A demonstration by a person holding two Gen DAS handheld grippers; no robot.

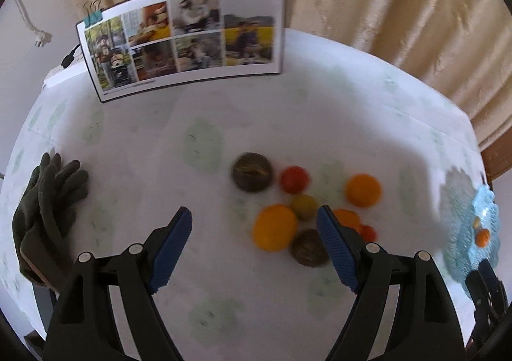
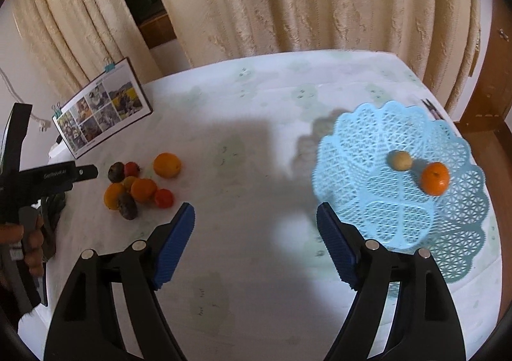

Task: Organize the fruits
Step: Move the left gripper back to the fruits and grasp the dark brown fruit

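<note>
Fruits (image 1: 275, 231): clustered loose on counter (image 1: 160, 143), oranges, tomatoes, dark ones.
Basket (image 2: 400, 188): light blue, holds orange (image 2: 434, 182) and pale fruit (image 2: 399, 160).
Left tongs (image 1: 254, 223): spread, empty, above cluster.
Right tongs (image 2: 255, 218): spread, empty, beside basket.

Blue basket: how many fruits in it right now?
2. In the blue basket, a small pale yellowish fruit sits toward the middle, and an orange lies just right of it, apart. Nothing seems hidden; the rest lie in a pile on the table.
</note>
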